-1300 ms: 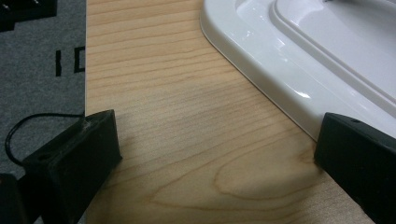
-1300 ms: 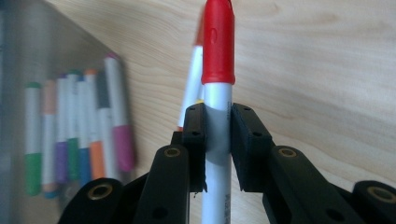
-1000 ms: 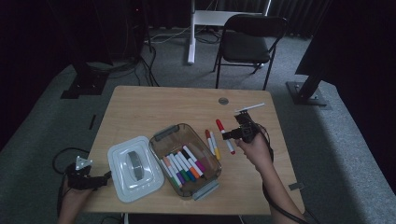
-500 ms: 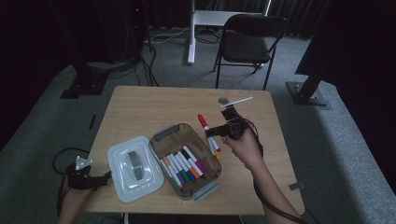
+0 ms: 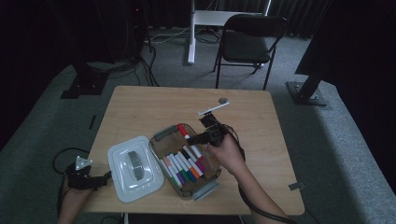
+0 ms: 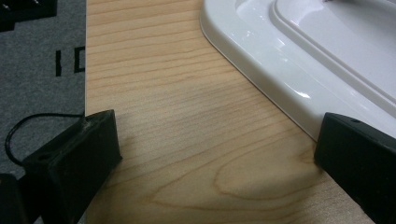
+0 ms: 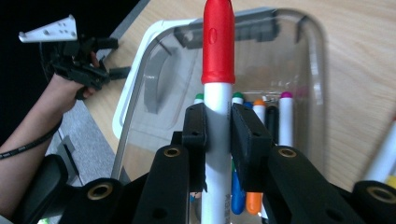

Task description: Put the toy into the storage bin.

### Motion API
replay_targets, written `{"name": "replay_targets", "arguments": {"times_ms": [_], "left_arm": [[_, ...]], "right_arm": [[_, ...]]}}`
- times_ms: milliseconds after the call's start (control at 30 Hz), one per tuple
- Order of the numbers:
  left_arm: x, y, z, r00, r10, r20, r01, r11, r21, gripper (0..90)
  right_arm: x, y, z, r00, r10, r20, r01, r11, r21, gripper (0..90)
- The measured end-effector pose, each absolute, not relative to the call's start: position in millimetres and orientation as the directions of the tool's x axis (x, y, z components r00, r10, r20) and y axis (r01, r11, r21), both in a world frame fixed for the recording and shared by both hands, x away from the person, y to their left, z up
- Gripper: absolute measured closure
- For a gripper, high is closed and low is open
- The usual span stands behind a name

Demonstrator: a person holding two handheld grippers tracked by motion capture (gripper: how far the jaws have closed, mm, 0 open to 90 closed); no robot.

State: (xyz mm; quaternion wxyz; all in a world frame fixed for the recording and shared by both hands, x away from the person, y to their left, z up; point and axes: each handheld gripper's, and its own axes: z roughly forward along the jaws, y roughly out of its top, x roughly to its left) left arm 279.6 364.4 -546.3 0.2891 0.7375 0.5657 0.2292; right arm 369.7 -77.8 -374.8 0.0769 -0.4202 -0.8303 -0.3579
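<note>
Our right gripper (image 7: pixel 218 135) is clamped on a red-capped marker (image 7: pixel 217 70), mid-frame in the right gripper view, over the clear box (image 5: pixel 164 136) w/ other markers. Risk: it's held low on the barrel, so it could pivot or land crosswise. Left gripper (image 6: pixel 215 154), jaws apart, sits by the white lid (image 6: pixel 289 60), lower left of the high view.

**Marker held over the box, lid to its left**

A wooden table (image 5: pixel 140 107) carried a clear box (image 5: pixel 161 136) near its front middle, with a row of markers (image 5: pixel 184 163) lying side by side in it. The box lid (image 5: pixel 134 168) lay flat just left of the box, touching it. The right gripper (image 5: pixel 198 138) held a marker (image 7: pixel 217 93) above the box's far end. The left gripper (image 5: pixel 100 179) sat at the table's front-left edge, beside the lid. A chair (image 5: pixel 247 44) stood behind the table.
</note>
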Motion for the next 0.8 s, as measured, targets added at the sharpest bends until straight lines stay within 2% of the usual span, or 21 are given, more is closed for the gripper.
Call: {"name": "replay_targets", "arguments": {"times_ms": [800], "left_arm": [[279.6, 364.5, -546.2, 0.256, 0.967, 0.013, 0.702, -0.195, 0.685, 0.6]], "right_arm": [[357.0, -15.2, -430.1, -0.669, 0.601, 0.437, 0.743, 0.542, 0.391, 76.7]]}}
